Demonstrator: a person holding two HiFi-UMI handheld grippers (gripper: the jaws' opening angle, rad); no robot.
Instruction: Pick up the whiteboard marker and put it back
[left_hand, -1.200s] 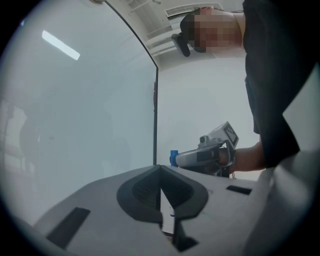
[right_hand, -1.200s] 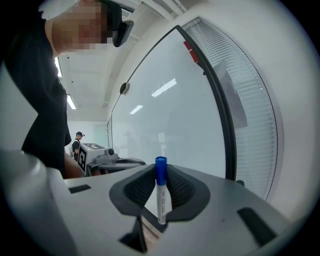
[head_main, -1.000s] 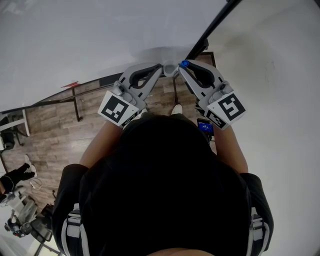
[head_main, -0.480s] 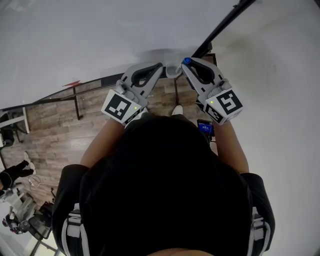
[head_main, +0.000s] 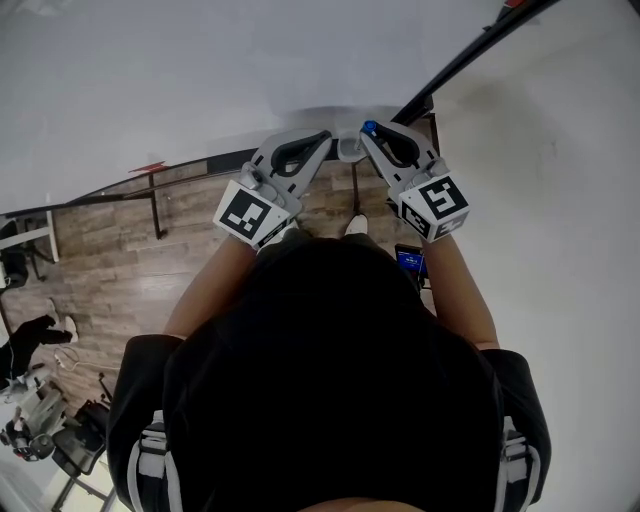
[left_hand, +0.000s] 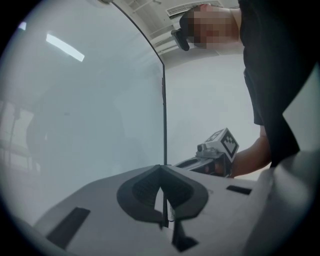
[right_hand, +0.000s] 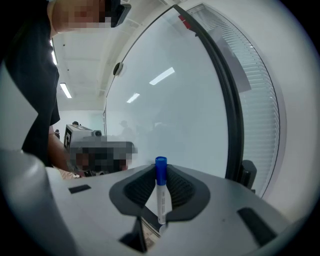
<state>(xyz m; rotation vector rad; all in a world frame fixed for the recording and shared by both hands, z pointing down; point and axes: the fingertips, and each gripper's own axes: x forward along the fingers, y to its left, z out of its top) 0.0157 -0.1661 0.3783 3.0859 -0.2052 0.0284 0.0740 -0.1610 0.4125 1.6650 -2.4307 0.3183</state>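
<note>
The right tongs (right_hand: 161, 174) gripped the blue-capped white whiteboard marker (right_hand: 161, 197), not yet put back; the left tongs (left_hand: 161, 172) were closed, empty

The whiteboard (head_main: 200, 80) stands straight ahead of both tools and blocks any push forward. The left tool (head_main: 325, 140), jaws together, and the right tool (head_main: 368, 130), jaws taken up by the whiteboard marker (right_hand: 161, 192), are tip to tip, with hardly a gap between them. The black frame (head_main: 470, 55) at the whiteboard's right edge runs just beside the right tool, and the wall (head_main: 560, 200) lies beyond it. Along the whiteboard's face to the left there is open room. Lower down, the dark rail (head_main: 120, 185) crosses above the floor (head_main: 110, 270).
</note>
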